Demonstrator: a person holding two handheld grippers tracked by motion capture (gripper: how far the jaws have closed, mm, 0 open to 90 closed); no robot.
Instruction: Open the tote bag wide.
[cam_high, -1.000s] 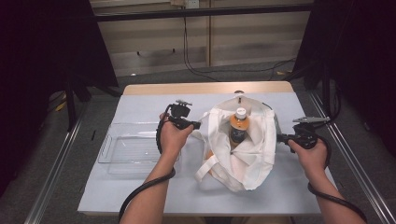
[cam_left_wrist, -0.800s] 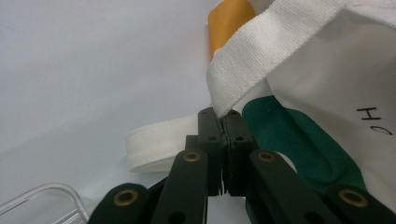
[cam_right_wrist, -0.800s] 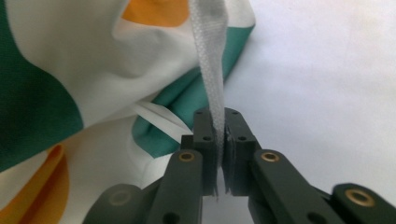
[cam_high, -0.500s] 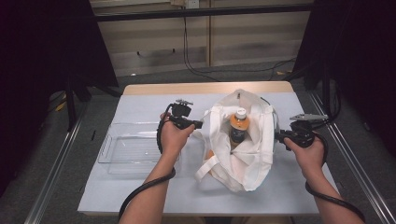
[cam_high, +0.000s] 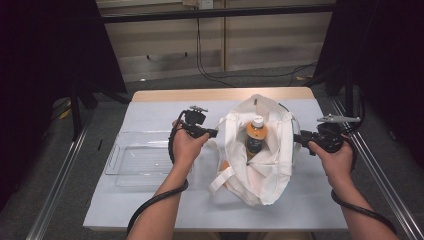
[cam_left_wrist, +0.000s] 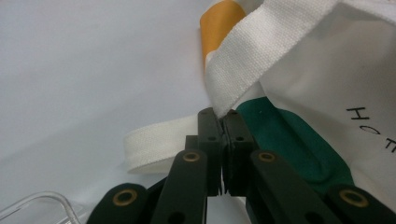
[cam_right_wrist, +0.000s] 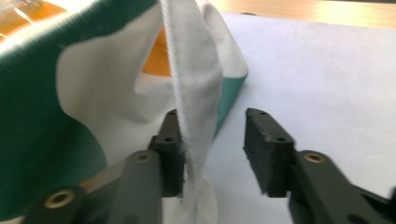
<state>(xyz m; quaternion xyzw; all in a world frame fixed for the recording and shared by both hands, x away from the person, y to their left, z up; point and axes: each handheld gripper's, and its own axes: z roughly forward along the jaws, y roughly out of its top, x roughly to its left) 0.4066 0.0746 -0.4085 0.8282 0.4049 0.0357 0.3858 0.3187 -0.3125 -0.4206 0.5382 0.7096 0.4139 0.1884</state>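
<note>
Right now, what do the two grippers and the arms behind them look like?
Both grippers are black. The left gripper has ridged pads and brass-coloured pivot pins; the right gripper has flat black pads with small screw holes. A grey plate tops the right one. Black cables trail back. Forearms are sleeveless.

Woven cloth bag (cam_high: 260, 165), clear glossy plastic tray (cam_high: 142, 160)

White tote bag (cam_high: 260, 165) with green patches and black lettering, orange-labelled white-capped bottle (cam_high: 255, 136), pale grey table cover (cam_high: 150, 112)

Clear plastic tray (cam_high: 142, 159) (left of table (cam_high: 160, 112))
</note>
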